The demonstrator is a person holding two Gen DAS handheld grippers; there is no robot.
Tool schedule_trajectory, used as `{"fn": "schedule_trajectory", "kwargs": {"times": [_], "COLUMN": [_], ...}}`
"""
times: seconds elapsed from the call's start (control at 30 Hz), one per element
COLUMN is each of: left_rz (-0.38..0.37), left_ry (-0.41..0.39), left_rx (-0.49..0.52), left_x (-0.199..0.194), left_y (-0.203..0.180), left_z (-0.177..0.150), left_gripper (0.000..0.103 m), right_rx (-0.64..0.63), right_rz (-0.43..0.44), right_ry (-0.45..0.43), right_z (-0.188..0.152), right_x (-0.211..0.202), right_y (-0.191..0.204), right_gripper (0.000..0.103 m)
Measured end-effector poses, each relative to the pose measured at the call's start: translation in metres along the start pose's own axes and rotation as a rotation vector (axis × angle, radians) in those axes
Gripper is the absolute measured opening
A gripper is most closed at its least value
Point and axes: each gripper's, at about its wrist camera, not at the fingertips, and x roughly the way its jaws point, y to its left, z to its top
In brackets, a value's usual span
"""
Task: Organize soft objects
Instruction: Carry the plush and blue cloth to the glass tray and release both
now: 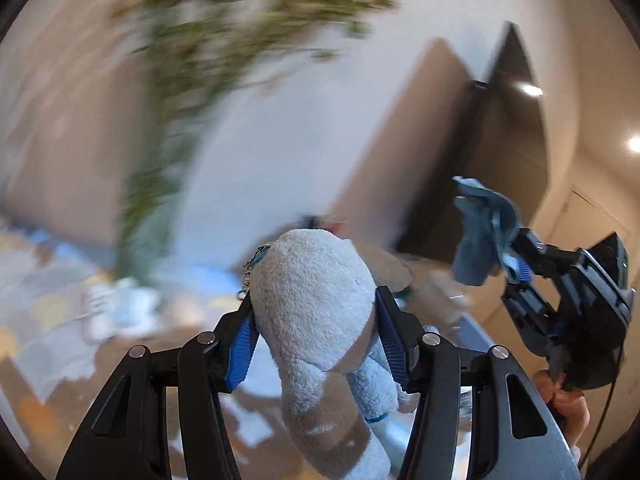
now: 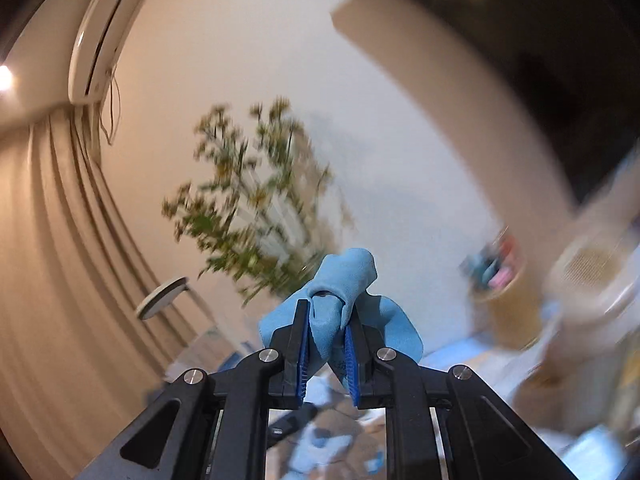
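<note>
1. A pale grey-and-blue plush toy (image 1: 320, 332) with a small keychain clip is clamped mid-body between the blue pads of the left tongs (image 1: 316, 340), jaws about half open around it, held up in the air.
2. A light blue soft cloth (image 2: 340, 300), bunched, is pinched in the nearly closed right tongs (image 2: 326, 344), also aloft.
3. Behind them: a blurred green leafy plant (image 2: 256, 208) and a white wall.
4. Judged step: both items are being carried. Next, each needs lowering into its sorting place, which the blur hides.
</note>
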Motion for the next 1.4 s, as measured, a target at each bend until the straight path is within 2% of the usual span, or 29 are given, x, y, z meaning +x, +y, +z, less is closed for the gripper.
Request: {"fn": "schedule_trajectory", "kwargs": {"times": [0.13, 0.33, 0.57, 0.77, 0.83, 0.9, 0.93, 0.97, 1.0, 1.07, 1.1, 1.13, 1.2, 1.27, 1.4], "left_rz": [-0.072, -0.155, -0.244, -0.267, -0.249, -0.24, -0.235, -0.228, -0.222, -0.208, -0.195, -0.186, -0.183, -0.178, -0.153], "left_ry": [0.023, 0.077, 0.175, 0.233, 0.26, 0.311, 0.339, 0.352, 0.356, 0.348, 0.341, 0.336, 0.331, 0.321, 0.305], "left_rx": [0.053, 0.101, 0.123, 0.148, 0.186, 0.217, 0.231, 0.241, 0.25, 0.268, 0.271, 0.268, 0.257, 0.255, 0.254], "left_x": [0.024, 0.06, 0.101, 0.124, 0.134, 0.143, 0.146, 0.148, 0.148, 0.142, 0.137, 0.133, 0.128, 0.119, 0.101], "left_y": [-0.057, -0.12, -0.171, -0.19, -0.199, -0.203, -0.204, -0.205, -0.205, -0.204, -0.205, -0.201, -0.194, -0.188, -0.169], "left_z": [0.006, -0.013, -0.055, -0.093, -0.105, -0.113, -0.115, -0.115, -0.115, -0.111, -0.109, -0.106, -0.1, -0.093, -0.074], "left_gripper": [0.052, 0.052, 0.052, 0.054, 0.058, 0.073, 0.084, 0.086, 0.086, 0.088, 0.089, 0.091, 0.091, 0.091, 0.091], "right_rx": [0.009, -0.009, 0.024, 0.102, 0.142, 0.173, 0.188, 0.189, 0.184, 0.159, 0.151, 0.146, 0.138, 0.132, 0.115], "right_rz": [-0.047, -0.204, -0.393, -0.533, -0.582, -0.639, -0.685, -0.727, -0.769, -0.848, -0.86, -0.858, -0.855, -0.857, -0.808], "right_ry": [-0.049, -0.071, -0.066, -0.055, -0.032, 0.038, 0.106, 0.15, 0.184, 0.224, 0.22, 0.2, 0.183, 0.172, 0.13], "right_z": [0.04, 0.075, 0.083, 0.073, 0.066, 0.06, 0.054, 0.051, 0.048, 0.044, 0.043, 0.044, 0.047, 0.051, 0.059], "right_x": [-0.046, -0.104, -0.174, -0.222, -0.231, -0.228, -0.223, -0.218, -0.214, -0.21, -0.21, -0.21, -0.209, -0.206, -0.196], "right_y": [-0.014, -0.048, -0.104, -0.152, -0.168, -0.183, -0.193, -0.198, -0.2, -0.202, -0.2, -0.195, -0.186, -0.176, -0.145], "right_gripper": [0.015, 0.015, 0.015, 0.015, 0.015, 0.015, 0.015, 0.016, 0.021, 0.043, 0.062, 0.072, 0.08, 0.08, 0.08]}}
